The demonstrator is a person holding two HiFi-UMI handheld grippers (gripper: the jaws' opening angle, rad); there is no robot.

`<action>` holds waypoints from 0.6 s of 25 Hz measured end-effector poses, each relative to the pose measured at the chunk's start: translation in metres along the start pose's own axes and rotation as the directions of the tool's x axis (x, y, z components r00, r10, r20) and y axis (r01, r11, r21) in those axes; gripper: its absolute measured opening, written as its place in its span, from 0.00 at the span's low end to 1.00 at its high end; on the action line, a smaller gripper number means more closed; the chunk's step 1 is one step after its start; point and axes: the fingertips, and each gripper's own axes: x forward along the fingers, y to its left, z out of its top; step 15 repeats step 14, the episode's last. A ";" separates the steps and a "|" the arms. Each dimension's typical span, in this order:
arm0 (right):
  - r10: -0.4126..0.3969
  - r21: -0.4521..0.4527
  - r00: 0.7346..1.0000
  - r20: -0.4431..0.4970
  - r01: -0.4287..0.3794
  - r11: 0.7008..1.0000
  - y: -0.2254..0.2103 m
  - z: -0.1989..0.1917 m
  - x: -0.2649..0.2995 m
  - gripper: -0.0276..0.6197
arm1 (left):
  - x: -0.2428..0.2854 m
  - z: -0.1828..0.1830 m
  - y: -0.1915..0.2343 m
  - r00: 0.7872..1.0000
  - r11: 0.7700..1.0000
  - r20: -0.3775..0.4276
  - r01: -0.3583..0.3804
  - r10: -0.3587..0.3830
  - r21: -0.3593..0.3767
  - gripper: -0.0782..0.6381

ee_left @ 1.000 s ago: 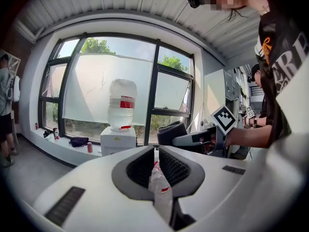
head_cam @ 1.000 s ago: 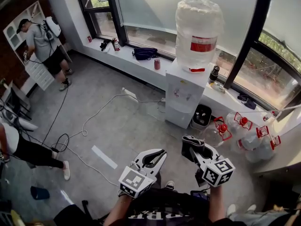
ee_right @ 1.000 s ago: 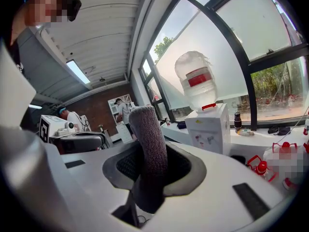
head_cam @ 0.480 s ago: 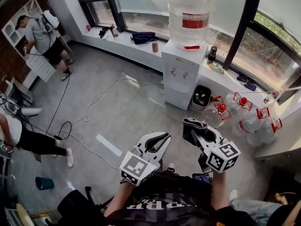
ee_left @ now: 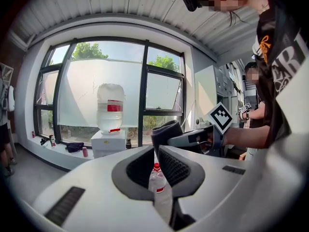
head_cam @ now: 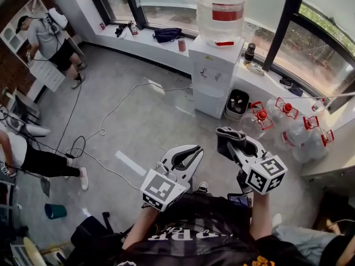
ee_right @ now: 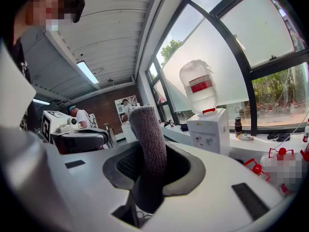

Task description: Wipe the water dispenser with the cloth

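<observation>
One cloth [ee_right: 147, 139] clamped in right gripper [head_cam: 232, 142] jaws; left gripper [head_cam: 188, 152] jaws nearly together, empty. Water dispenser [head_cam: 213, 79] well apart: approach step. Next: bring cloth onto its surface.

A grey cloth [ee_right: 147, 139] is held pinched upright between the jaws of the right gripper [head_cam: 234, 144]. The white dispenser [head_cam: 213, 79], topped by a clear, red-labelled bottle [head_cam: 221, 10], is seen upright well ahead, untouched.
</observation>
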 end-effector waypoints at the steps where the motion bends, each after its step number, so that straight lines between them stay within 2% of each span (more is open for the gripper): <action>1: -0.002 -0.003 1.000 0.000 0.002 1.000 0.000 0.000 -0.001 0.22 | -0.001 0.001 0.000 1.000 1.000 0.003 0.000 0.000 0.002 0.17; 15: -0.015 -0.032 0.999 -0.034 0.014 0.999 0.006 -0.011 0.004 0.21 | -0.010 -0.010 0.005 1.000 1.000 0.007 0.000 0.000 -0.005 0.17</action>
